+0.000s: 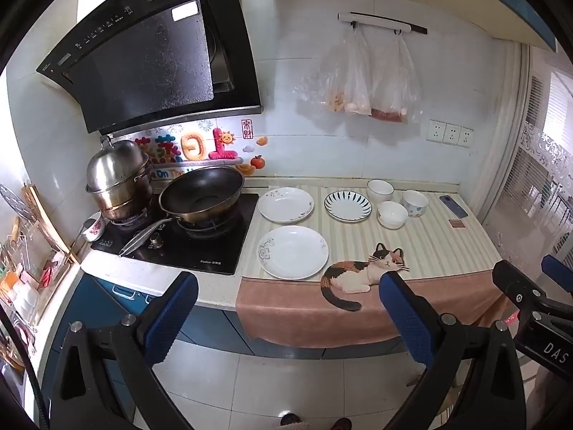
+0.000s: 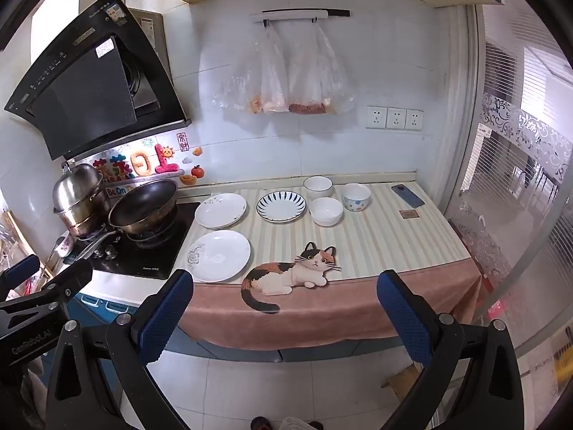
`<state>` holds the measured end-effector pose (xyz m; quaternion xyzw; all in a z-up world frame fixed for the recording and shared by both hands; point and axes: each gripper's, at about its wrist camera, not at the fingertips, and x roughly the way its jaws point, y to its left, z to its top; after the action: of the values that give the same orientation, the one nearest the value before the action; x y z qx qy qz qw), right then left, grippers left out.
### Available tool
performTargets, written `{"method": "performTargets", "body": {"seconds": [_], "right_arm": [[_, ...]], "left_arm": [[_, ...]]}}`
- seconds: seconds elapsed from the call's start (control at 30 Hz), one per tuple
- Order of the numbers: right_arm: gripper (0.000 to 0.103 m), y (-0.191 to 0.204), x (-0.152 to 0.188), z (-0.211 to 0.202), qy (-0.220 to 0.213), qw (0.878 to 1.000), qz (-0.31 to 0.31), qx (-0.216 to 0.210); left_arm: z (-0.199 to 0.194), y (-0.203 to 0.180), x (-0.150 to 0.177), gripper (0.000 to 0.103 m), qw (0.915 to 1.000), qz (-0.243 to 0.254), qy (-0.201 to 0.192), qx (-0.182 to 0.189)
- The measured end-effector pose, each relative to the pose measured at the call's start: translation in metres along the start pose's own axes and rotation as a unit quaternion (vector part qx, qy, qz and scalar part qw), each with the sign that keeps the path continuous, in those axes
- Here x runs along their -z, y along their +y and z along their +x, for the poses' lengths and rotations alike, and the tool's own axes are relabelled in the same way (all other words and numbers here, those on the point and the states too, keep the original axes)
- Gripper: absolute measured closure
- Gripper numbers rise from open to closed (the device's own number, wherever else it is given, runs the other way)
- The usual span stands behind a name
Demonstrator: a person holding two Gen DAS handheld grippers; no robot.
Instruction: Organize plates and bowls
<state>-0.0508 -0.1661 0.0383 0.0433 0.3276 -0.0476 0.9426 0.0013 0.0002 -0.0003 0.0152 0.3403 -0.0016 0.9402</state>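
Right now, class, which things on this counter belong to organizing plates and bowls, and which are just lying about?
Job: near white plate, far white plate, blue-striped plate, three bowls.
Lying about: wok, steamer pot, phone, hanging bags.

Plates (image 1: 285,204) left of bowls (image 1: 392,214)

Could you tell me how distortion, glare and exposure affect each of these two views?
Left wrist view: strong fisheye bending, black corners; glare patch on the range hood; window side at the right is washed out. Right wrist view: same curvature; glass partition is overexposed and hazy; plates and bowls stay sharp.
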Motion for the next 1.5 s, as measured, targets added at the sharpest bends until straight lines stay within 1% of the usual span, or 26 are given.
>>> {"method": "performTargets", "body": {"seconds": [0.37,0.4,0.47,0.57,0.73,1.03,1.5], "right_arm": [[0.000,-0.002,0.002,-0.001,0.000,1.000,0.003,-0.001],[0.000,-0.003,0.002,-0.001,0.000,1.000,0.003,-0.001],[0.000,-0.004,0.003,-0.001,0.000,1.000,0.004,-0.002],[0.000,0.002,0.000,-0.007,0.000,1.000,0.001,-0.004],[0.000,-0.001,-0.001,-0.018,-0.005,1.000,-0.001,-0.001],[0.000,-0.001,-0.002,-0.012,-0.002,1.000,0.002,-0.005],[0.000,0.000,0.000,-0.008,-0.003,1.000,0.003,-0.008]], "left_arm": [[0.000,0.002,0.000,0.000,1.0000,-0.002,-0.009,0.004],[-0.005,0.002,-0.006,0.000,0.9999,-0.002,-0.009,0.004],[-0.005,0.001,-0.006,0.000,0.9999,-0.002,-0.009,0.004],[-0.012,0.003,-0.008,0.000,0.9999,-0.002,-0.010,0.003],[-0.016,0.000,-0.011,0.000,0.9999,-0.001,-0.013,0.002],[-0.016,-0.006,-0.011,0.000,0.9999,-0.004,-0.011,0.002],[-0.014,0.004,-0.008,0.000,0.9999,-0.008,-0.011,0.003]]}}
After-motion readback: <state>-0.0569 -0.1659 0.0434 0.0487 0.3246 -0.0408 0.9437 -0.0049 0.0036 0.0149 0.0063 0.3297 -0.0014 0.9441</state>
